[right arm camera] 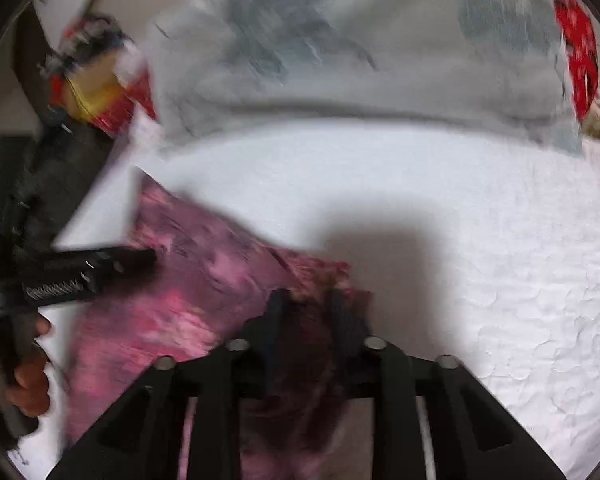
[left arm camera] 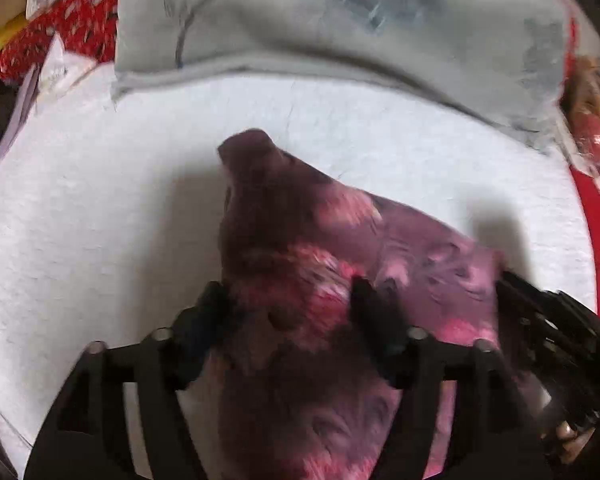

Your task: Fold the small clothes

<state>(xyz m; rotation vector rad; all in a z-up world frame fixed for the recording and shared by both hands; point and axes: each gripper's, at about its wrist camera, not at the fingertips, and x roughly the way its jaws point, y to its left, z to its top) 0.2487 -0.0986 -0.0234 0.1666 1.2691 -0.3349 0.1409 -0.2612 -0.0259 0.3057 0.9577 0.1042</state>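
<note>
Left gripper (left arm camera: 290, 296): jaws spread wide, released, with the pink garment (left arm camera: 380, 248) lying between the fingers; no pinch visible. Right gripper (right arm camera: 306, 304): jaws nearly closed, clenched on a bunched dark edge of that same garment. The garment lies on the white cloth surface (left arm camera: 80, 220), just in front of both grippers, its long axis running diagonally from near left to far right in the left wrist view; blur hides its exact outline. Count: 1 pink garment, 1 grey printed cloth (left arm camera: 340, 32) behind it, 2 grippers.
</note>
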